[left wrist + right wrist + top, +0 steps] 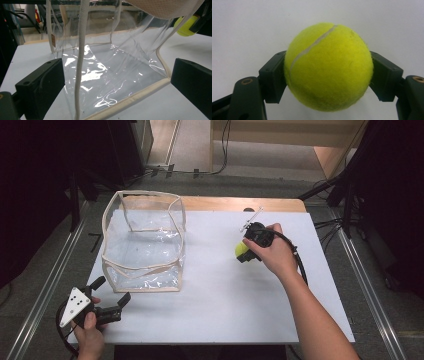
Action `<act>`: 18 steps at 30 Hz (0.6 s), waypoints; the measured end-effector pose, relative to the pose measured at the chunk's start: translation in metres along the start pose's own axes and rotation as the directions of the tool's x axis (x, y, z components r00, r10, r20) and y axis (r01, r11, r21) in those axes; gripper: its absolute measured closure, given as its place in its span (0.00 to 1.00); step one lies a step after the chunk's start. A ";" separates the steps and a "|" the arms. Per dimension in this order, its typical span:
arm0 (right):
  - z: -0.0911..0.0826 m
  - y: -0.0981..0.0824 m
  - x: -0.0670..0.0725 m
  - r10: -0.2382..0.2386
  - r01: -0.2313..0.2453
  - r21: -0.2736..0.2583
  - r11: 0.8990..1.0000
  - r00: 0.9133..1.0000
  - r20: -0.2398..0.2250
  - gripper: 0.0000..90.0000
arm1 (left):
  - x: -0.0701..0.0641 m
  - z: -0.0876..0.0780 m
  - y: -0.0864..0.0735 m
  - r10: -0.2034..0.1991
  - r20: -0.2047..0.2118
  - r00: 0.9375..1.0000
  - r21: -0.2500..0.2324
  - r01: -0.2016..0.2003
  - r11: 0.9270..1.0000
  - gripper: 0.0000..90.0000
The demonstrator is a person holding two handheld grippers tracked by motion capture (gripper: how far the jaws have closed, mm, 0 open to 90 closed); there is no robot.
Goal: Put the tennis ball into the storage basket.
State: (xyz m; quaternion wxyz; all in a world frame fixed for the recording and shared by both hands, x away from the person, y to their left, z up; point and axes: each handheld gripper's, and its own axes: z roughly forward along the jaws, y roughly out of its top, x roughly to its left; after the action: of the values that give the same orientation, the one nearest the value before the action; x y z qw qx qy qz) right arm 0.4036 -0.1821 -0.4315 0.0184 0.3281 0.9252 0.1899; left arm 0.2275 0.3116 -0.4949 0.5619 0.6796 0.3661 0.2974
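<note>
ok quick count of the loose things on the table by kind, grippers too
tennis ball: 1, clamped in the right gripper
clear bag: 1, standing open, cream trim
grippers: 2, the left gripper open near the bag's corner
total: 4

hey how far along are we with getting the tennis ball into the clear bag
Done: the right tool is shut on the tennis ball, its jaws pressing both sides, as the right gripper view shows. In hand: the ball is off to the right of the clear bag, apart from it. The left tool waits open at the bag's near corner. Left: probably carry the ball over the bag's open top and release it inside.
</note>
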 end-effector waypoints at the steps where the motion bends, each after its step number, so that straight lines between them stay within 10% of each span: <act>1: 0.000 0.001 0.001 -0.002 0.002 -0.005 1.000 1.000 0.001 0.26 | 0.000 0.000 0.000 0.000 0.000 1.000 0.000 0.000 1.000 0.00; 18: 0.003 0.019 0.019 -0.063 0.064 0.007 0.998 0.998 -0.009 0.26 | 0.000 0.000 0.000 0.001 0.002 1.000 0.001 -0.001 1.000 0.00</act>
State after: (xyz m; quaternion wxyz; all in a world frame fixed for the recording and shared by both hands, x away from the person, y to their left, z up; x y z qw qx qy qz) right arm 0.4006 -0.1556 -0.4260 0.0193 0.2978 0.9359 0.1871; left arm 0.2275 0.3117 -0.4948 0.5620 0.6803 0.3652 0.2967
